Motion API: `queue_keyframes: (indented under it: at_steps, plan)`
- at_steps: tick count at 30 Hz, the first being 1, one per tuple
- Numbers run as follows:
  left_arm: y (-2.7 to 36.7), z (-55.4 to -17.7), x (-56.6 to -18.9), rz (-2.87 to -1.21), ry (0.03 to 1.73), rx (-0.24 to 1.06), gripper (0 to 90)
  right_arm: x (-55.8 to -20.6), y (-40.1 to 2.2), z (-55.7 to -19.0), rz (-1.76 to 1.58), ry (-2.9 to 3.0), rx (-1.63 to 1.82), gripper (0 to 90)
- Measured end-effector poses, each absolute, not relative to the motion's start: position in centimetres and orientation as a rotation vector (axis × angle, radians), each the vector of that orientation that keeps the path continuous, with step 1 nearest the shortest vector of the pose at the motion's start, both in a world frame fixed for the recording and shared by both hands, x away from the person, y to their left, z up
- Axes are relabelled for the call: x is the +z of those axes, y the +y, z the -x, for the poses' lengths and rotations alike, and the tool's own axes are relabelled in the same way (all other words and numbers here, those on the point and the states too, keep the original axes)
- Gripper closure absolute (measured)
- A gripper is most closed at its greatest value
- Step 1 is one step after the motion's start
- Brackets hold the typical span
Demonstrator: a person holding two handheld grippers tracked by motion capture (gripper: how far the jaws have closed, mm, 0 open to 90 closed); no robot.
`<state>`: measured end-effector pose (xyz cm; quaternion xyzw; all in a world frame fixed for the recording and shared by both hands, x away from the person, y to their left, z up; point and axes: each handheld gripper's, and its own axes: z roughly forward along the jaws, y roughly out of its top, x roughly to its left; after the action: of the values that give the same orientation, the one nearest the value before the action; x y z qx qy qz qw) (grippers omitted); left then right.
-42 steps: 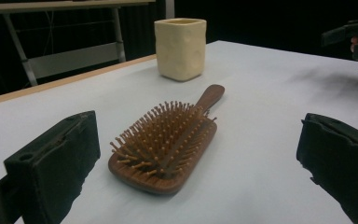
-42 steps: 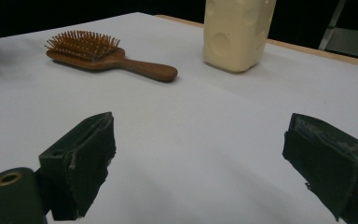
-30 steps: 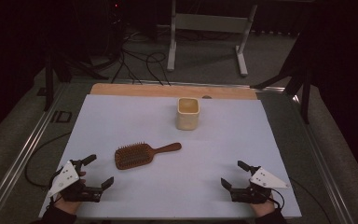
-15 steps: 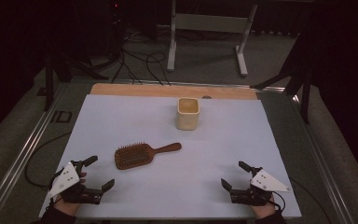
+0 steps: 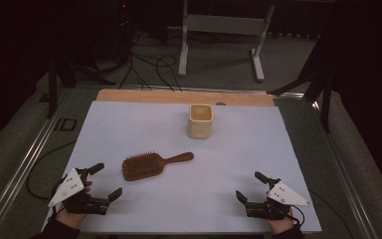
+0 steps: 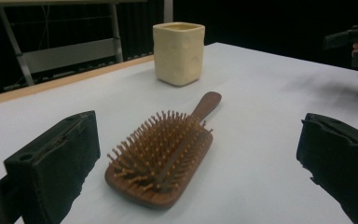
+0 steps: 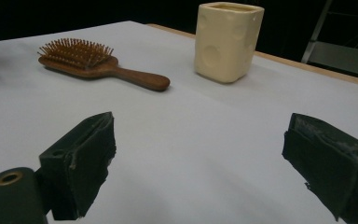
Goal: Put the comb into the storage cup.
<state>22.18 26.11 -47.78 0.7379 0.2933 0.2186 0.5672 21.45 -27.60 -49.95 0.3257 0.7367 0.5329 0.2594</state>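
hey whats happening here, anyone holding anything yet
Nothing is held yet. A person has a left gripper and a right gripper at the near edge of the white table, both open and empty. A wooden hairbrush lies bristles-up, nearer the left gripper, and a cream cup stands upright beyond it.

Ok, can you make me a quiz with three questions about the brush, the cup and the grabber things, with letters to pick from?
1. Where is the hairbrush?
A) inside the cup
B) flat on the table, nearer the person than the cup
C) held in a gripper

2. What colour is the cup?
A) cream
B) blue
C) red

3. How are the fingers of the left gripper?
A) shut on the brush
B) shut on nothing
C) wide open

Answers: 1 B, it lies bristles up on the white table. 2 A, pale cream all over. 3 C, the fingers stand far apart with nothing between them; the right gripper is open too.
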Motion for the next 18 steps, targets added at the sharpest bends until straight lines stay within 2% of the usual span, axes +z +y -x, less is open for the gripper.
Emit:
queue_keyframes:
  at_steps: [18]
  plan:
    - [25.1, -23.8, -44.4, -1.802, 0.675, 0.466, 0.2, -49.7, -27.5, -21.3, -0.874, 1.977, 1.452, 9.0]
